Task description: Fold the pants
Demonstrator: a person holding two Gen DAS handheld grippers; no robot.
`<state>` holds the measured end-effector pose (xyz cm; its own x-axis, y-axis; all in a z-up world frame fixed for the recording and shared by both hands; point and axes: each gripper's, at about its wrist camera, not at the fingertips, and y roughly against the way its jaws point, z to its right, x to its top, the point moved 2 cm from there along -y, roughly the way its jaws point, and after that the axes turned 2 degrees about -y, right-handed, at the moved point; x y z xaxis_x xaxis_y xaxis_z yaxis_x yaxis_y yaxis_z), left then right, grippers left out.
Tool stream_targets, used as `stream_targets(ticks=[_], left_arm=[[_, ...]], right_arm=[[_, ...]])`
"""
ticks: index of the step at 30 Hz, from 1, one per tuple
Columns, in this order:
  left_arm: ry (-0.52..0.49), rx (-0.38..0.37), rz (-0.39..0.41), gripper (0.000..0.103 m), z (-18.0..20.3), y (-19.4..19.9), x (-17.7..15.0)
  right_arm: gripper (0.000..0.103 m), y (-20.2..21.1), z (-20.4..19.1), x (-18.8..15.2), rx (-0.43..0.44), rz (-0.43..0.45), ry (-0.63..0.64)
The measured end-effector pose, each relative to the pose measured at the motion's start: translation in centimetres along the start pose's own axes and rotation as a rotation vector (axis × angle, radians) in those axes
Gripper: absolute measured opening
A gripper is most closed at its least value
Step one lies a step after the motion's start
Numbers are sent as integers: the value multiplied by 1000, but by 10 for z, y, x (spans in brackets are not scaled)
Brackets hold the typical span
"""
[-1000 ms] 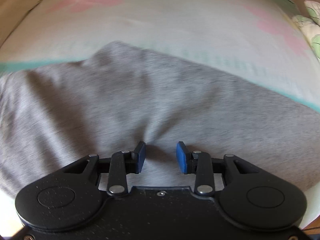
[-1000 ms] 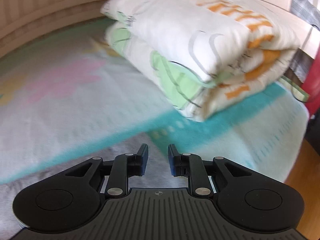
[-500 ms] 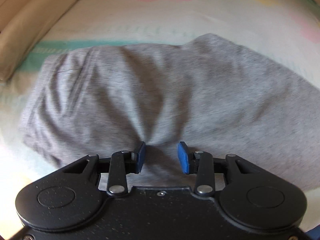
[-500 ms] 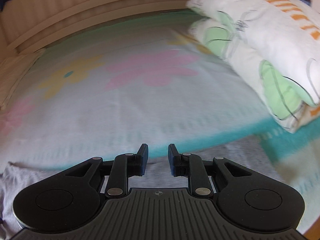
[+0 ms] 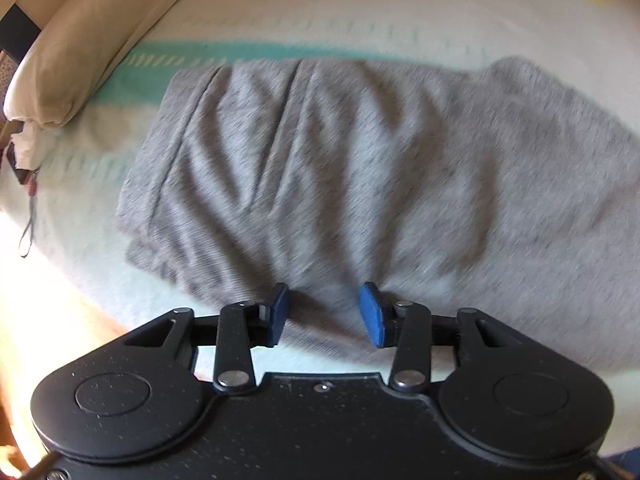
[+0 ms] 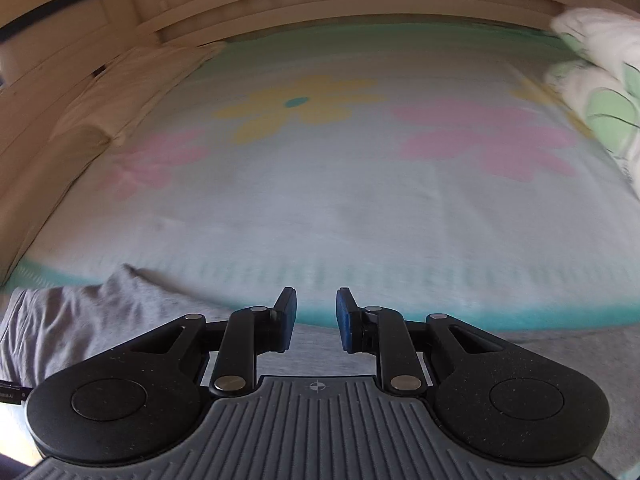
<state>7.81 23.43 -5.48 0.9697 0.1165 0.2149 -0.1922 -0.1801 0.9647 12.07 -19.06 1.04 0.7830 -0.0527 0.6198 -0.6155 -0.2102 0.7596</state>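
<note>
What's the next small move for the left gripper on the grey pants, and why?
Probably lower the left gripper and close on the near edge of the grey pants. Its jaws have just been opening, stand apart with no cloth pinched, and the pants lie loosely folded and wrinkled on the bedsheet.

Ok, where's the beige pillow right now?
In the left wrist view, the beige pillow lies upper left on the flowered bedsheet, beside the grey pants.

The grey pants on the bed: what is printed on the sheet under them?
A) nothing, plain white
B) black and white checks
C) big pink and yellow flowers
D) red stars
C: beyond the grey pants, the sheet shows a yellow flower and pink flowers, with a teal border band.
</note>
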Motion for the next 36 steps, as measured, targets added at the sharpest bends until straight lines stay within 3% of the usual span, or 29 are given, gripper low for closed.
stream_targets(ticks=[3,6,10,15,20,28,29,30,31,34,36], left_arm=[[14,5,-15,64,-15,1,-10],[51,-24,17,56,-31,15,-12],[133,-78,113,57,-43,28,12],[219,-131,110,57,-31,24,48],[246,-109,74,57,-24,-7,49],[265,-131,68,62,-25,-6,54],[263,-128,67,62,-24,-7,54],[258,-123,67,62,-23,-7,54],[251,-119,67,62,-21,-6,54],[248,-120,67,63,-21,-7,54],[258,-126,66,63,-22,-7,54]], right_arm=[[21,-8,-22,2,62,-18,39],[22,-18,-42,6,162,-51,39],[23,-30,-73,14,256,-69,104],[29,-49,-110,23,328,-80,211],[31,-82,-140,30,365,-96,261],[32,-131,-165,16,338,-185,329],[30,-130,-166,13,351,-182,343],[17,-125,-168,9,375,-163,359],[11,-118,-170,4,387,-145,384],[8,-89,-178,-19,402,-103,518],[7,-74,-182,-40,417,-121,604]])
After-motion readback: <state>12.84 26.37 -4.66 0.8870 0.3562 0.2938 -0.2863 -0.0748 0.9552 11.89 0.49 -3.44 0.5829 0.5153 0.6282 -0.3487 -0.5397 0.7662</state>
